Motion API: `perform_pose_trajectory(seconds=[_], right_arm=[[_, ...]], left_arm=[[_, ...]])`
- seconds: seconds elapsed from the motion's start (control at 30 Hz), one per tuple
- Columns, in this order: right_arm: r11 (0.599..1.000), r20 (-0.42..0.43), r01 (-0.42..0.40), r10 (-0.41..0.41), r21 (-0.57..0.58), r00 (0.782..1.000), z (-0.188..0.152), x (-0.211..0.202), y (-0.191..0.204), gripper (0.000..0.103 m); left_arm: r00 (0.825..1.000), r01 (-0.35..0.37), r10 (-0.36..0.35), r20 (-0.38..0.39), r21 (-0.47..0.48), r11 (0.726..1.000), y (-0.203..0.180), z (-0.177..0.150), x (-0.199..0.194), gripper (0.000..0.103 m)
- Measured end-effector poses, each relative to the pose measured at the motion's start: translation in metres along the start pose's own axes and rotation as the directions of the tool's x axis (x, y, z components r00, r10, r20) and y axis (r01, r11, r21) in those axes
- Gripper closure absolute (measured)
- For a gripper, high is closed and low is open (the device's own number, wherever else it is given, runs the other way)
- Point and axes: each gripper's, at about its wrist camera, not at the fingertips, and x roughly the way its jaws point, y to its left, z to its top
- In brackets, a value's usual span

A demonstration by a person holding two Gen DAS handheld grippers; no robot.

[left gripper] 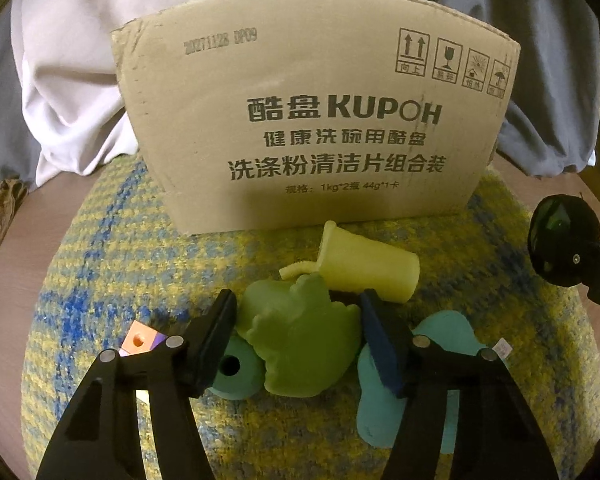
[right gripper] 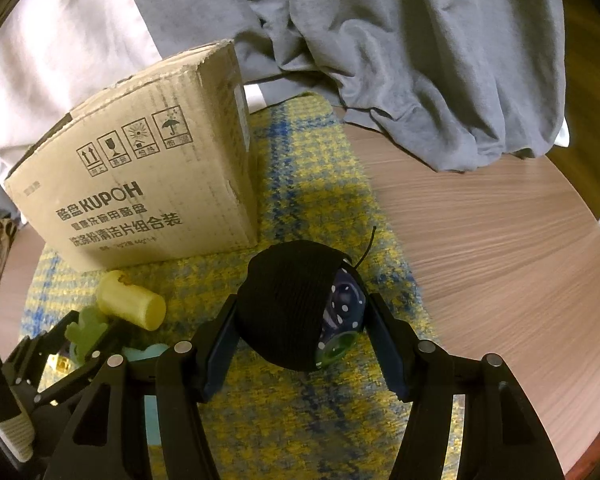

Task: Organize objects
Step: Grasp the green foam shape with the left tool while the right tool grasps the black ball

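In the left wrist view a green lumpy toy (left gripper: pixel 300 340) lies on the yellow-and-blue woven mat (left gripper: pixel 120 240). My left gripper (left gripper: pixel 298 300) has a pad against each side of it. Behind the toy a pale yellow toy cup with a straw (left gripper: pixel 364 268) lies on its side. In the right wrist view my right gripper (right gripper: pixel 302 300) is shut on a black ball-shaped object (right gripper: pixel 284 312) with a dotted blue patch, held just above the mat. That black object (left gripper: pixel 556 236) also shows at the right edge of the left wrist view.
A tall cardboard box (left gripper: pixel 316 120) stands at the back of the mat. A teal ring piece (left gripper: pixel 236 372), a teal flat shape (left gripper: pixel 448 344) and an orange-purple cube (left gripper: pixel 140 338) lie near the toy. Grey cloth (right gripper: pixel 420 60) drapes over the round wooden table (right gripper: pixel 500 240).
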Motion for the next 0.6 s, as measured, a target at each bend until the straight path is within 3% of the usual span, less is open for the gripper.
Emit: perform_pose_trajectory(seconds=[0.6], right_arm=[[1.000, 0.045, -0.011, 0.012, -0.029, 0.999, 0.000, -0.021, 0.014, 0.041]], left_arm=[[0.998, -0.024, 0.025, 0.061, -0.018, 1.000, 0.010, 0.006, -0.030, 0.041]])
